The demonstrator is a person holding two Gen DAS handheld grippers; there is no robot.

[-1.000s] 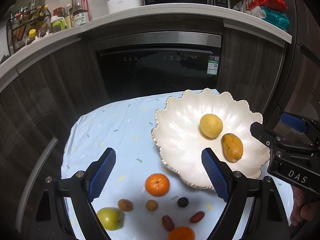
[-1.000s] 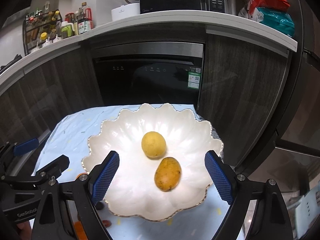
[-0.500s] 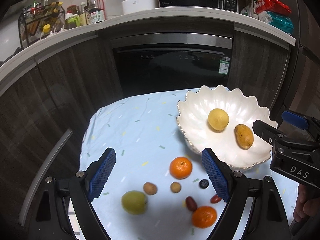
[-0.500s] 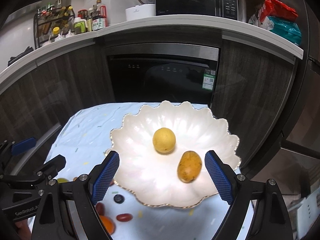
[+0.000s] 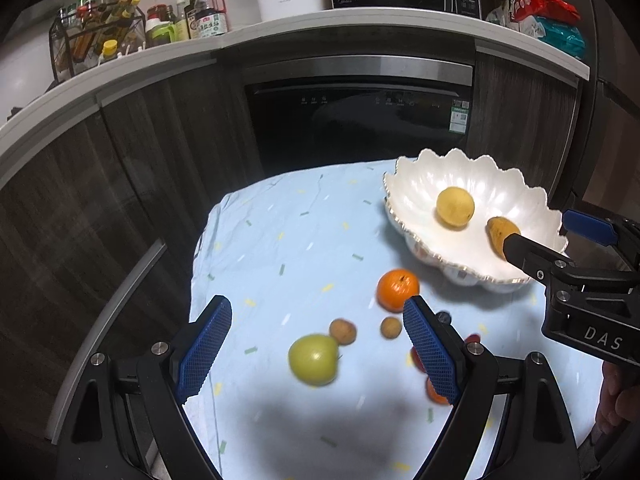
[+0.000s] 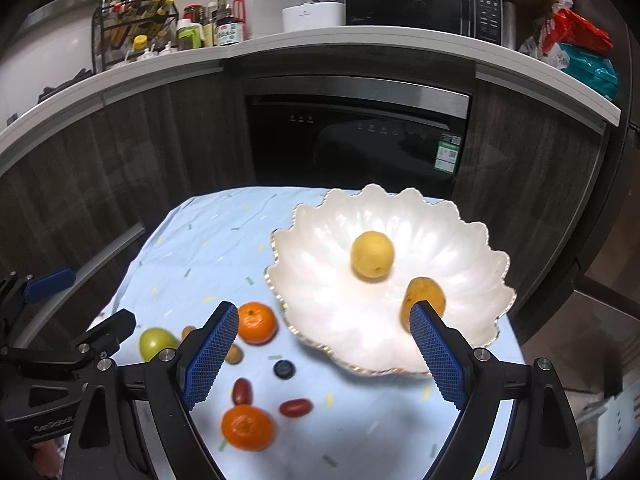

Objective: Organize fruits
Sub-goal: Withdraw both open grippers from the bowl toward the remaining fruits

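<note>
Fruits: lemon (image 6: 372, 254) and mango (image 6: 423, 297) lie in the scalloped bowl (image 6: 320, 304). I hold my left gripper (image 5: 316, 340) and right gripper (image 6: 324, 344) wide, both empty; green apple (image 5: 314, 359) at 6 o'clock of the left view.

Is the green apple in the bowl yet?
No, the green apple lies on the blue cloth, while the white bowl holds only two yellow fruits.

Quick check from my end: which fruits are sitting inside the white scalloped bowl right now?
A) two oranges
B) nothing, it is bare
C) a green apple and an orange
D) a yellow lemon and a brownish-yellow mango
D: the white scalloped bowl holds only the yellow lemon and the brownish-yellow mango; both oranges and the green apple lie on the cloth.
</note>
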